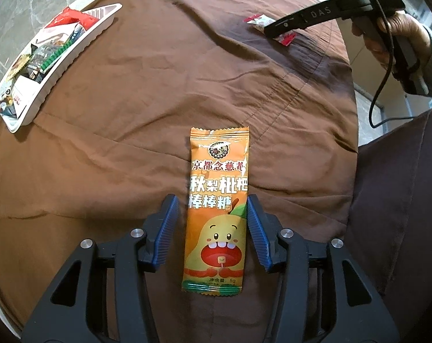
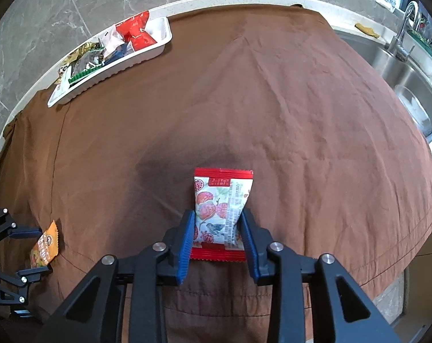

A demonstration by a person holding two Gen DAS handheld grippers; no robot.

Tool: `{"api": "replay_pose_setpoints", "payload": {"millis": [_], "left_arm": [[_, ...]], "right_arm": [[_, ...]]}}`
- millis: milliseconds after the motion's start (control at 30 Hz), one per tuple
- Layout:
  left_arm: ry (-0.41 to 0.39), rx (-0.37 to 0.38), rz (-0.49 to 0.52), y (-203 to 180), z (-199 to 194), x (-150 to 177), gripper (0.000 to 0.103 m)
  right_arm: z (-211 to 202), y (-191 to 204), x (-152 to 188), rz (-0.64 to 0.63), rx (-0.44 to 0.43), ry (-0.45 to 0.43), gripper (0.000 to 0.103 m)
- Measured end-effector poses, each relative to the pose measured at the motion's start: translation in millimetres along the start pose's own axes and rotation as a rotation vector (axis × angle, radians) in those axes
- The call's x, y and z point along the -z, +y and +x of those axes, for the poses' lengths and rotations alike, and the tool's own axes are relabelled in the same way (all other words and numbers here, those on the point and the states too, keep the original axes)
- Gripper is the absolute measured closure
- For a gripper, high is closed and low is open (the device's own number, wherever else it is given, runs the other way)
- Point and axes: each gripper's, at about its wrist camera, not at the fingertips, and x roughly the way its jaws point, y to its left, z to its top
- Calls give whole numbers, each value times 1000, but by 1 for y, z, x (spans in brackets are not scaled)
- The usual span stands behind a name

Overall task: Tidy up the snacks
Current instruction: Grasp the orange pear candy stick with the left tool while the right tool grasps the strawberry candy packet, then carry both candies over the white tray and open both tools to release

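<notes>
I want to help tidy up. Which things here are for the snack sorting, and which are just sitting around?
For the job:
- orange pear lollipop packet
- red and white sweet packet
- white tray holding snacks
- left hand-held gripper
- right hand-held gripper

Just there:
- brown cloth
- steel sink
- tap

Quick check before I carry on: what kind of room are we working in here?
Most likely a home kitchen. A steel sink with a tap sits at the right, the wall is marble-look tile, and the brown cloth covers a pale counter.
</notes>
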Motion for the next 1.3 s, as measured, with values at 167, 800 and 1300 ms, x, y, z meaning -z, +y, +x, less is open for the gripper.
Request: {"api": "replay_pose_setpoints", "payload": {"millis": [167, 800, 1300], "left_arm": [[-14, 13, -29, 7, -1, 0, 68], [-199, 106, -303, 94, -50, -28, 71], [-325, 42, -465, 209, -75, -92, 71]], "right_arm": [[-6, -11, 0, 42, -60, 0, 72], [-37, 11, -38, 49, -210, -63, 72], [-32, 64, -138, -84, -291, -117, 72]]}}
